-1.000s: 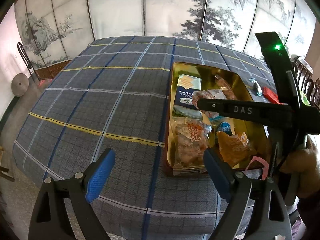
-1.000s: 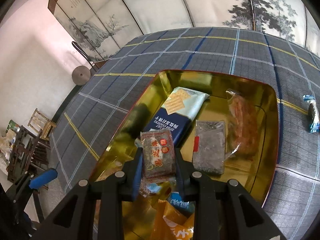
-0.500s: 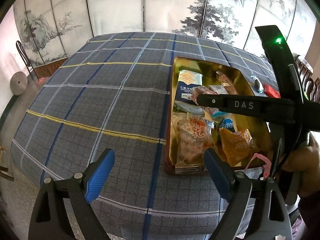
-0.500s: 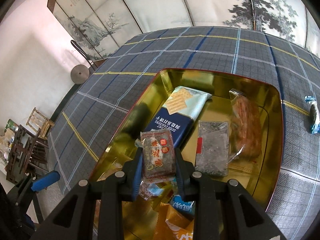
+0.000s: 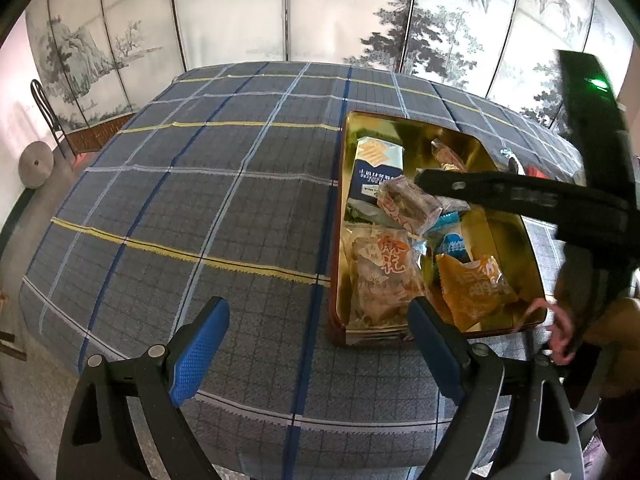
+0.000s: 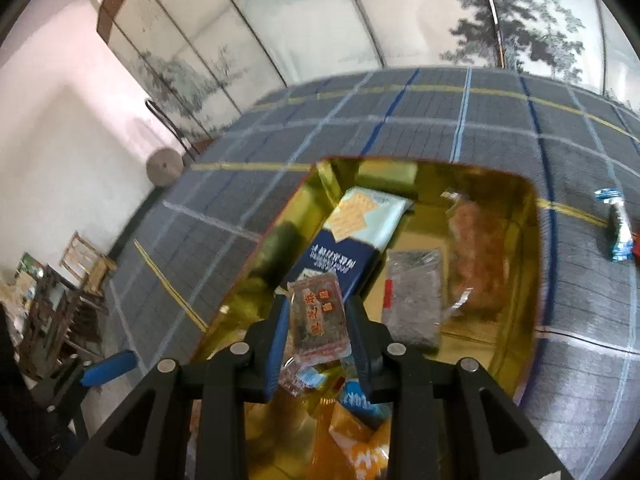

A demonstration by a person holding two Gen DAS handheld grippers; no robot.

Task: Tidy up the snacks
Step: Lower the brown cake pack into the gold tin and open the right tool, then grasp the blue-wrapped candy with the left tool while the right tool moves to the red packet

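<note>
A gold tin (image 5: 534, 264) (image 6: 524, 280) stands on the blue plaid tablecloth and holds several snack packets. My right gripper (image 6: 318, 316) is shut on a clear packet with red print (image 6: 318, 320) (image 5: 408, 204) and holds it above the tin. Below lie a blue-and-white cracker pack (image 6: 352, 240) (image 5: 374, 170), a dark grey packet (image 6: 414, 300) and an orange packet (image 5: 472, 284). My left gripper (image 5: 316, 350) is open and empty, low over the cloth in front of the tin's near-left corner.
A blue-wrapped snack (image 6: 616, 232) and something red lie on the cloth right of the tin. A painted folding screen (image 5: 280, 8) stands behind the table. A chair (image 5: 48, 120) and a round stone stand at the left wall.
My right gripper has lifted and tilted with the packet still held; its view is blurred by motion. My left gripper stays open and has shifted only slightly.
</note>
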